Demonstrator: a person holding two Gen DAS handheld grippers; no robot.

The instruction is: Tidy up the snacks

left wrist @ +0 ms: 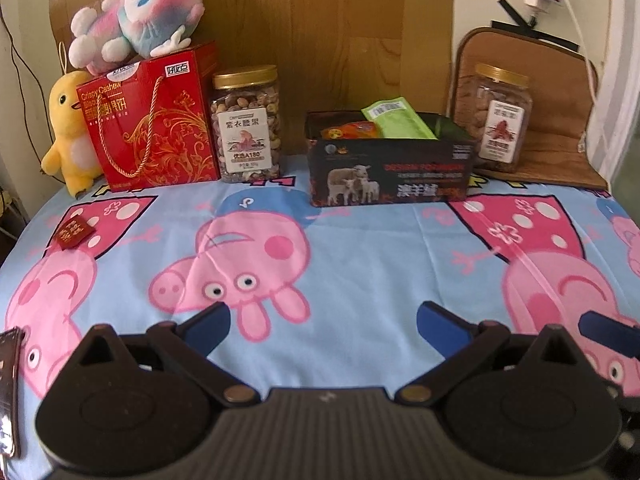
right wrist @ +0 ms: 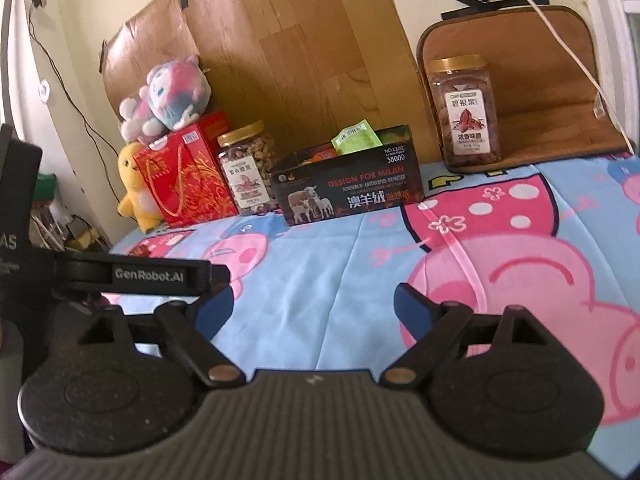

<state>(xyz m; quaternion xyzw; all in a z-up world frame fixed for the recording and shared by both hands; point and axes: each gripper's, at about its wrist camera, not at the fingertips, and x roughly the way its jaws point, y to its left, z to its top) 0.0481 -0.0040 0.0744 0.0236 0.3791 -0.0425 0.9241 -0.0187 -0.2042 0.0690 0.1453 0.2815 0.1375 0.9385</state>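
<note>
both wrist views look low across the cartoon-pig bedsheet (left wrist: 360, 248) toward the far black open box (right wrist: 348, 184), right view further right.

Pink plush toy (left wrist: 138, 12), yellow plush duck (left wrist: 68, 128), brown cushion (left wrist: 556, 92), cartoon-pig sheet (left wrist: 360, 248)

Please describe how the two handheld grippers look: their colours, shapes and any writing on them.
Both the left gripper and the right gripper are matte black, with ribbed bodies, round discs, brass-coloured rivets and blue finger pads. In the right wrist view, the left gripper's side reads "GenRobot.AI".
</note>
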